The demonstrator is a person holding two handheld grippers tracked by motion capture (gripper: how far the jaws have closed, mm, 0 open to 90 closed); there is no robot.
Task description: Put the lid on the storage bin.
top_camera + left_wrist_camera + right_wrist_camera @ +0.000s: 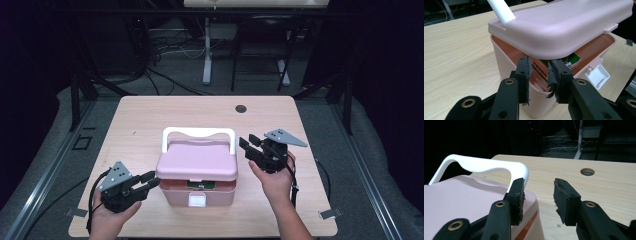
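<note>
Pale wood desk (pixel 150 120), round hole (pixel 241 108) at one o'clock, is ringed by dark room; pink box (pixel 197 165) is flanked by left gripper (pixel 145 182) and right gripper (pixel 252 145), jaws parted, empty.

Pale wood-grain bench (pixel 150 120), rounded corners, on a dark frame over grey floor. Round cable hole (pixel 241 108) near the far edge, right of centre. Near the front middle, standing straight on the wood: pink box (pixel 199 192) with white handle (pixel 198 133), lid slightly raised, white latch facing the near edge.
</note>
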